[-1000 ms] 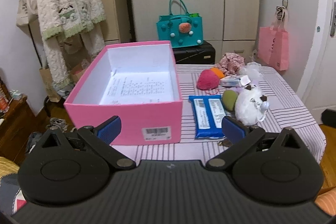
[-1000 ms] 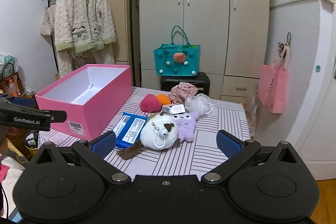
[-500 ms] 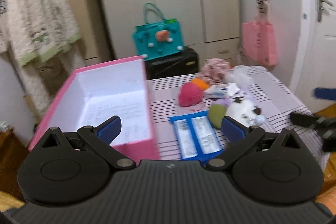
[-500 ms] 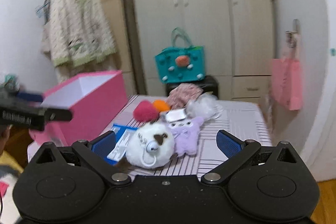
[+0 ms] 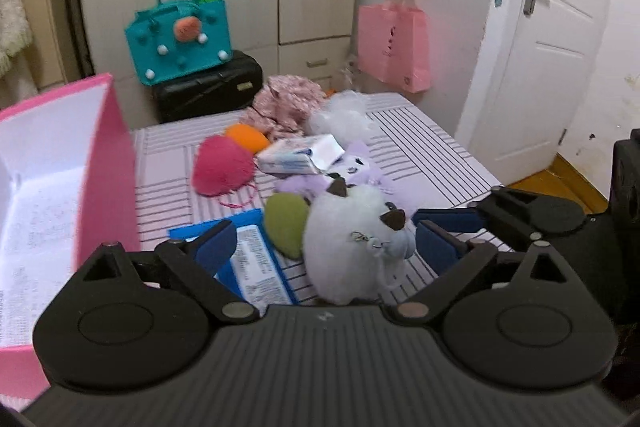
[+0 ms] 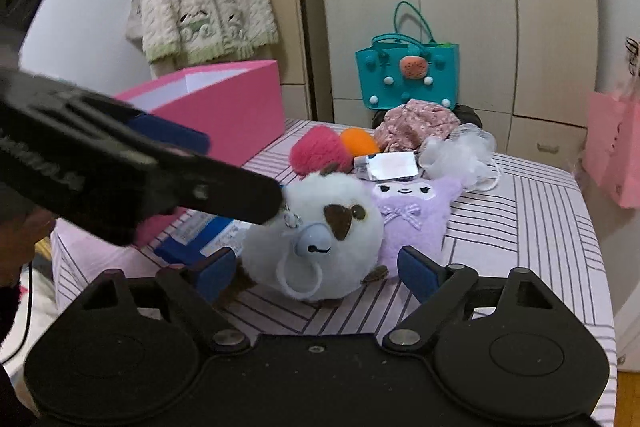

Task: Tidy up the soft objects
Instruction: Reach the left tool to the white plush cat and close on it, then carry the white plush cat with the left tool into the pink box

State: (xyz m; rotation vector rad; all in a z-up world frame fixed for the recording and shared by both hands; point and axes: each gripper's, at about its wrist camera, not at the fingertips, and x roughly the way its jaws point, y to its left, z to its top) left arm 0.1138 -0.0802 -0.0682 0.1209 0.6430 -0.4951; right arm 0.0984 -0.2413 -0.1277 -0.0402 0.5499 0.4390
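Note:
A round white plush (image 5: 352,247) with brown ears lies on the striped table (image 5: 424,151) and sits between the fingers of both grippers. My left gripper (image 5: 324,245) comes at it from the box side. Its jaws are closing, but the pads stand clear of the plush. My right gripper (image 6: 316,267) faces the plush (image 6: 320,235) from the other side. Its jaws are closing too, without pressing. Behind the white plush lie a purple plush (image 6: 416,215), a green pad (image 5: 284,223), a pink pompom (image 5: 222,167) and an orange ball (image 5: 246,137).
An open pink box (image 5: 116,163) stands at the left, with a blue packet (image 5: 256,263) beside it. A tissue pack (image 5: 300,155), a white mesh pouf (image 5: 340,115) and a floral cloth (image 5: 288,103) lie further back. A teal bag (image 5: 180,31) sits on a black case behind the table.
Both grippers have dropped and closed in on the white plush from opposite sides. The left view has swung right, away from the pink box. Both pairs of jaws have narrowed a little.

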